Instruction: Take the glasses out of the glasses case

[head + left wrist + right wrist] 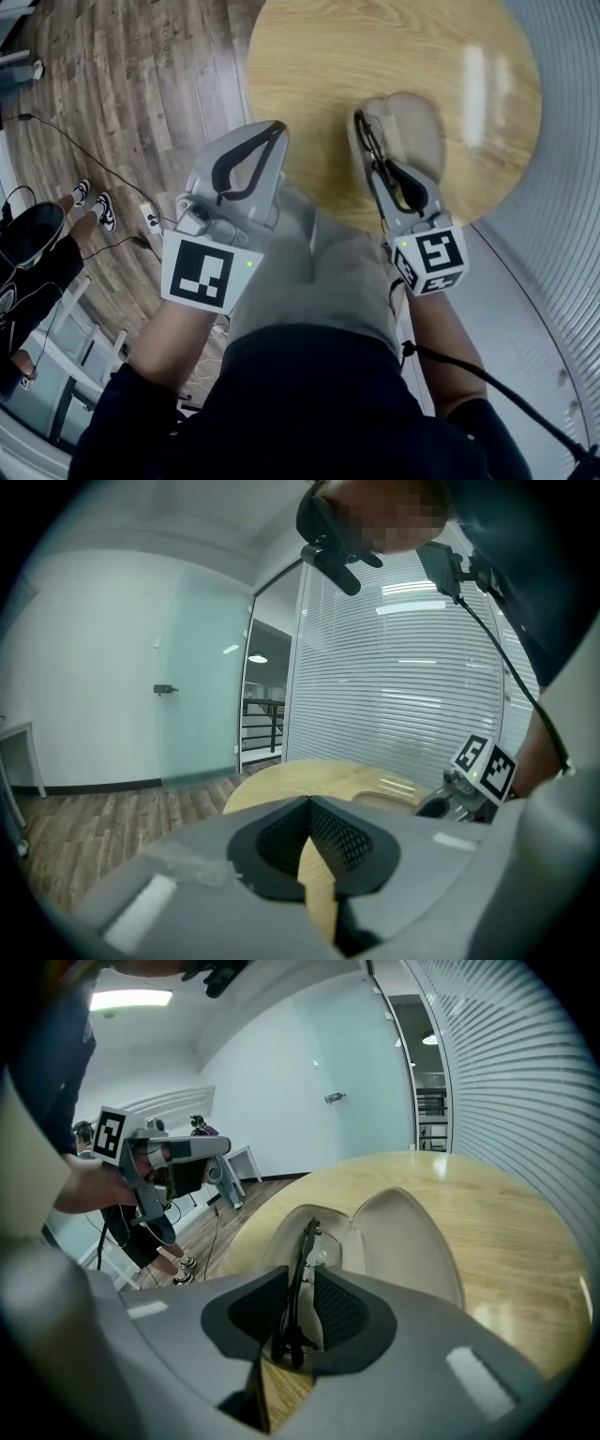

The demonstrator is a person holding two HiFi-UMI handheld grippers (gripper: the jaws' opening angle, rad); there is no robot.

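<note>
The open beige clamshell glasses case (419,124) lies on the round pale wooden desk (328,66), toward the desk's 5 o'clock edge in the head view. The right gripper (302,1288) has its jaws drawn in on the dark thin-framed folded glasses (305,1241), which stand edge-on between the ribbed pads. The far end of the glasses reaches toward 12 o'clock over the case's left half, and whether it rests on the lining cannot be told.

The glasses look light, so they should need little force. The frame is thin and hinged, likely to twist under a hard squeeze, and the clear lenses are smooth and easy to scratch. The hold sits on the folded frame edge rather than flat on a lens, which seems the safer place. The case itself looks light and may slide or tip.

The left gripper (309,803) hangs off the desk's 8 o'clock side, with its jaws meeting at the tips on nothing.
</note>
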